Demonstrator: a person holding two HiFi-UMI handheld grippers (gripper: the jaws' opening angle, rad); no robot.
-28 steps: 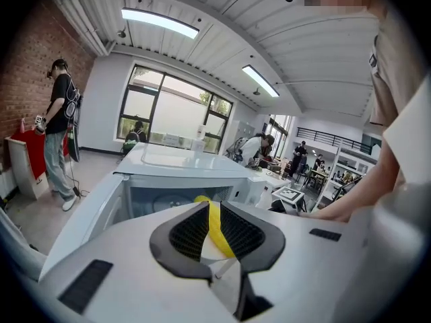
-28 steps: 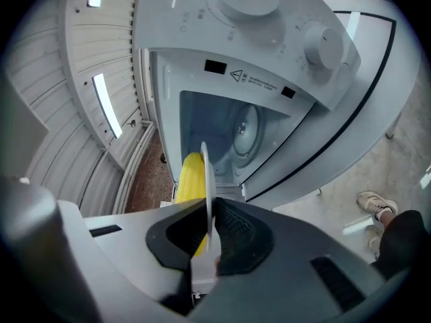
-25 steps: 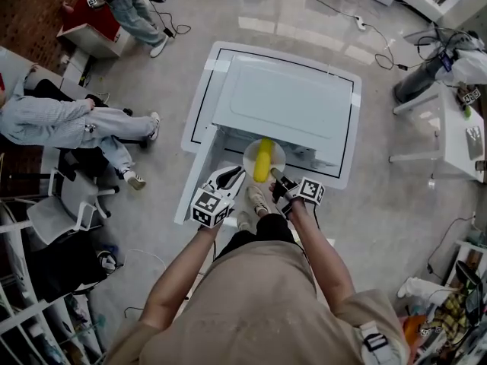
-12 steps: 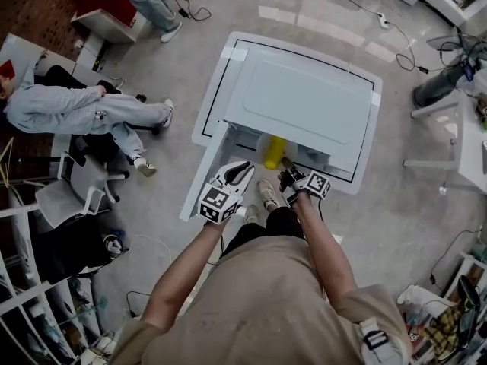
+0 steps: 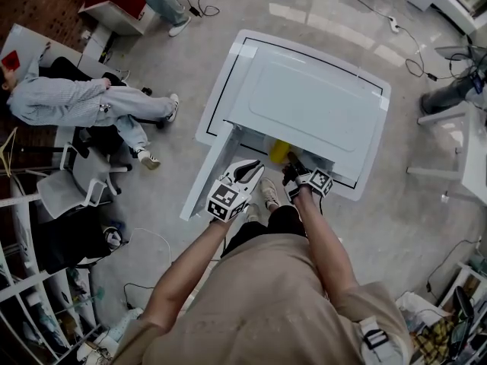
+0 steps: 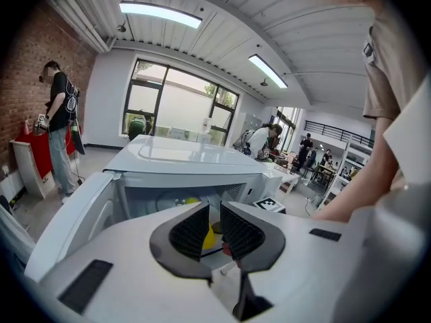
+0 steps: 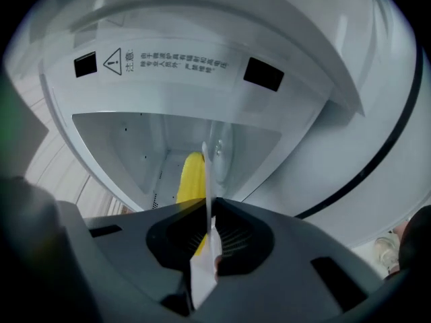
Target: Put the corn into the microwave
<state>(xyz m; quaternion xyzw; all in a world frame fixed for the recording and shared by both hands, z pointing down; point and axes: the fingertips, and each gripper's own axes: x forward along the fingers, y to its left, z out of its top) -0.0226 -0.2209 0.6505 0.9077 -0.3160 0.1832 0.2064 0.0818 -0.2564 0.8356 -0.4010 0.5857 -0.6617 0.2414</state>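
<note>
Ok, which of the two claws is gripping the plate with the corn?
The right claw: it is shut on the rim of the white plate bearing the corn. The left claw is open and empty.

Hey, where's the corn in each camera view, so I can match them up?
Head view: the corn is a yellow spot near centre, at the microwave's front opening.
Left gripper view: lower centre, glimpsed between the left gripper's fingers.
Right gripper view: centre, just above the right gripper's fingers.
Shared landmark: the white microwave.
</note>
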